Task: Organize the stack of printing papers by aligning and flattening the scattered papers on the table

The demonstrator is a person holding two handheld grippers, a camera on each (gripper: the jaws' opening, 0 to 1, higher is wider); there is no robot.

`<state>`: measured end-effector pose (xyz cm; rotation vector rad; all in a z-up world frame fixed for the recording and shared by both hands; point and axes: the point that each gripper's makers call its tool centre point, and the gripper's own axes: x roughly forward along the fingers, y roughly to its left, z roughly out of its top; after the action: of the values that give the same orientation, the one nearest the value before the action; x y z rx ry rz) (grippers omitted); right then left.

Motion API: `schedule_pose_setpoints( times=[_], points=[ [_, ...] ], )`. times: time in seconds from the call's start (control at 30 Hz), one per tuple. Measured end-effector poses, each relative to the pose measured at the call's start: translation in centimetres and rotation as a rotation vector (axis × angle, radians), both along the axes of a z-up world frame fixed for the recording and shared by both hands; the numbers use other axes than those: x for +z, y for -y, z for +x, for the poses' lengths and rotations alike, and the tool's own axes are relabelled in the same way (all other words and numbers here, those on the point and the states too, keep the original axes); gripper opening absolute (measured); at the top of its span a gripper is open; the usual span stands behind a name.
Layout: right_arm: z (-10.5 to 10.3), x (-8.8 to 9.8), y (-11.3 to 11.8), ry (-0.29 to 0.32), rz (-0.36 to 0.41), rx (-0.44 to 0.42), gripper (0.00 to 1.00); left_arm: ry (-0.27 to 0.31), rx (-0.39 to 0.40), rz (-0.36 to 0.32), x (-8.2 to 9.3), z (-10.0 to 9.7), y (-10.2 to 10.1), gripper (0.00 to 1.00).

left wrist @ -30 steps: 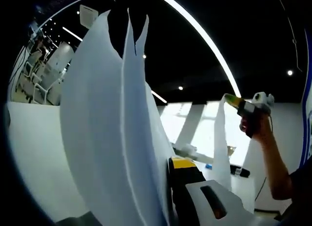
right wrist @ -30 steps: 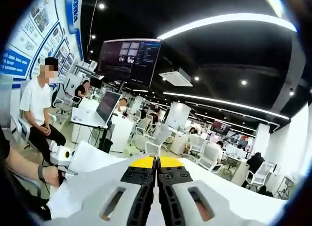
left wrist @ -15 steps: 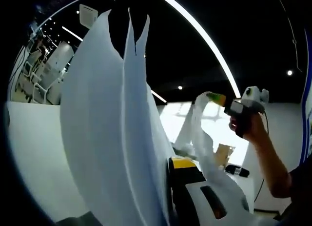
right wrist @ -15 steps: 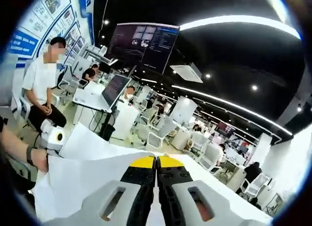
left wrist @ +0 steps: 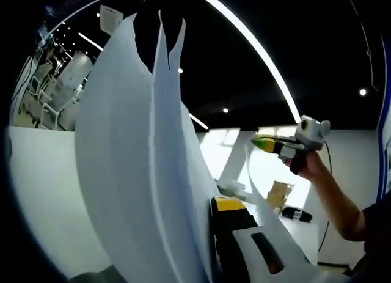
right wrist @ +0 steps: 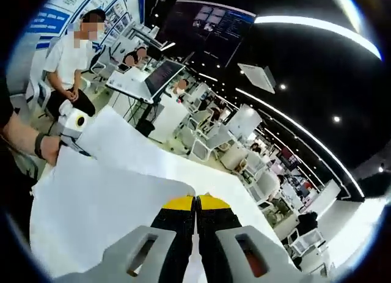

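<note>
Several white printing papers [left wrist: 134,173] stand on edge and fan upward in the left gripper view. My left gripper [left wrist: 215,205] is shut on their lower edge; one yellow-tipped jaw shows, the other is hidden behind the sheets. A sheet [left wrist: 269,216] sweeps from there up to my right gripper [left wrist: 263,143], held by a hand at the right. In the right gripper view my right gripper [right wrist: 196,203] has its jaws pressed together on the near edge of the papers [right wrist: 104,203]. The sheets spread left toward the left gripper [right wrist: 74,121], held in a hand.
A small brown box [left wrist: 281,194] and a black object [left wrist: 297,214] lie far off on the white table [left wrist: 36,191]. A seated person [right wrist: 70,63], desks with a laptop [right wrist: 160,77], white chairs [right wrist: 211,145] and a hanging screen [right wrist: 211,26] stand beyond the papers.
In the left gripper view the right gripper has moved left and turned level, pulling its sheet taut. The right gripper view has tilted, so more of the spread paper shows.
</note>
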<state>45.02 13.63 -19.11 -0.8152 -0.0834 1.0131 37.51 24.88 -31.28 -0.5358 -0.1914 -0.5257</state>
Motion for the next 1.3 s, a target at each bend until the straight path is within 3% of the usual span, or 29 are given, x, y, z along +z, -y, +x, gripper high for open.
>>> schedule_pose_setpoints(
  times=[0.27,0.37,0.47,0.6,0.77,0.9,1.17,1.3],
  points=[
    [2.6,-0.8,1.4,0.047,-0.150,-0.039,0.00,-0.001,0.000,0.000,0.0,0.0,0.0,0.07],
    [4.1,-0.1,1.7,0.100,-0.219,-0.057,0.00,-0.003,-0.001,0.005,-0.1,0.1,0.0,0.07],
    [4.3,0.7,1.6,0.153,-0.308,-0.040,0.00,-0.003,-0.001,0.003,-0.1,0.1,0.0,0.07],
    [4.6,1.0,1.2,0.144,-0.342,-0.022,0.00,-0.003,-0.001,0.002,-0.1,0.1,0.0,0.07],
    [6.3,0.7,1.6,0.208,-0.498,-0.016,0.00,-0.003,-0.003,-0.003,-0.1,0.1,0.0,0.07],
    [6.6,0.6,1.6,0.224,-0.545,0.007,0.00,0.001,-0.004,-0.026,0.0,0.1,-0.2,0.08],
    [8.0,1.6,2.3,0.297,-0.624,-0.033,0.00,0.006,-0.007,-0.045,0.0,0.0,-0.2,0.08],
    [7.6,2.2,1.2,0.321,-0.607,-0.004,0.00,0.007,-0.009,-0.035,-0.1,0.1,0.0,0.08]
  ],
)
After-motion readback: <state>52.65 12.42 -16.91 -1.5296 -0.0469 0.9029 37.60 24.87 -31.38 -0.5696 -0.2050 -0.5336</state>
